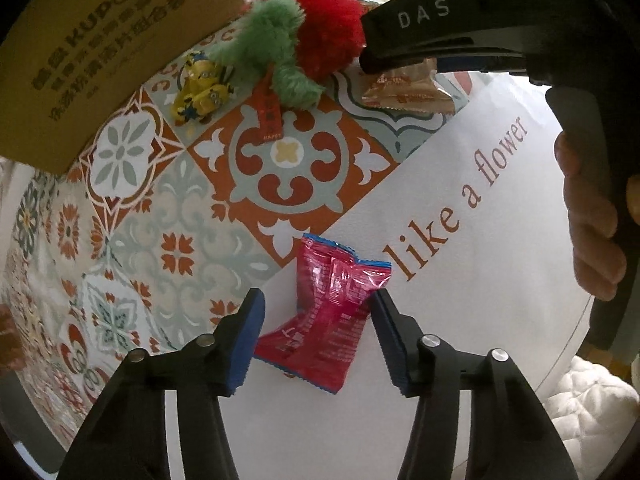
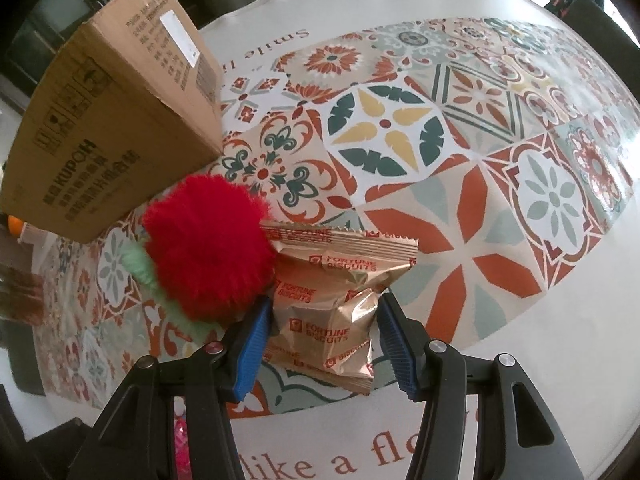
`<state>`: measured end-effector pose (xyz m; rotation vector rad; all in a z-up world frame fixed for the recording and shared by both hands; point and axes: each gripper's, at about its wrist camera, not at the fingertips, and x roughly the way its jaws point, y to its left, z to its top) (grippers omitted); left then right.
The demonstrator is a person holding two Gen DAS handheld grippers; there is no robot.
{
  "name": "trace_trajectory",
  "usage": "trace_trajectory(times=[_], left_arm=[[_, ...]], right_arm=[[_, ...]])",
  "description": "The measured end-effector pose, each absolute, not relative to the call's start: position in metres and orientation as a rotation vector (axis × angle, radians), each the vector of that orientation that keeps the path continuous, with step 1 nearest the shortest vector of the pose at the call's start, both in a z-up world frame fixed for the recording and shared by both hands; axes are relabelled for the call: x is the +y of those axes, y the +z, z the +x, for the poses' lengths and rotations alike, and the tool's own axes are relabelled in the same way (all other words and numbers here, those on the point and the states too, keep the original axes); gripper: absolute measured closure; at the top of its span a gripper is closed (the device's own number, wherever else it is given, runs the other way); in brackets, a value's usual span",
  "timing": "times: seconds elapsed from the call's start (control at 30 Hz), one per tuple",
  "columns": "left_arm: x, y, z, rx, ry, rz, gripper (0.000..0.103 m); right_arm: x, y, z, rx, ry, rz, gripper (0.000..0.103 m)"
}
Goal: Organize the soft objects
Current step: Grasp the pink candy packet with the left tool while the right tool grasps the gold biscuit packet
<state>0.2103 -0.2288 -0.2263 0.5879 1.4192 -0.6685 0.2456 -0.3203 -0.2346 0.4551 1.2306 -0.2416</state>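
Note:
A pink snack packet [image 1: 326,316] lies on the white part of the tablecloth between the open fingers of my left gripper [image 1: 318,322], which do not press it. A gold fortune-biscuit packet [image 2: 332,308] lies between the open fingers of my right gripper [image 2: 324,330]; the packet [image 1: 404,92] also shows in the left wrist view, under the right gripper's body [image 1: 480,40]. A fluffy red and green plush [image 2: 208,248] touches the gold packet's left side and also shows in the left wrist view [image 1: 304,36]. A yellow minion toy [image 1: 202,90] lies beside the plush.
A brown cardboard box [image 2: 108,136] stands at the left on the patterned tablecloth [image 2: 460,160]; in the left wrist view the box [image 1: 88,52] is at the upper left. A red tag [image 1: 269,110] hangs from the plush. The table edge [image 1: 572,340] curves at the right.

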Motion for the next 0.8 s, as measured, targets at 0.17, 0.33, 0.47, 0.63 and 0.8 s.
trace_trajectory(times=[0.17,0.33,0.47,0.63,0.8], left_arm=[[-0.218,-0.228,0.212,1.438,-0.665,0.517,0.063],[-0.203,-0.23,0.212,1.431,-0.641,0.43,0.066],[-0.191,-0.23,0.213,1.419,-0.618,0.361,0.068],[-0.168,-0.232,0.216,1.411,-0.575,0.24,0.071],[-0.147,-0.232,0.214,1.391,-0.557,0.186,0.073]], right_arm=[[-0.318,-0.235,0.247,1.242,-0.234,0.441,0.052],[-0.316,-0.232,0.243,1.254,-0.221,0.442,0.056],[-0.315,-0.224,0.231,1.248,-0.212,0.443,0.056],[-0.309,-0.208,0.219,1.236,-0.196,0.423,0.056],[-0.298,-0.2,0.21,1.235,-0.162,0.407,0.056]])
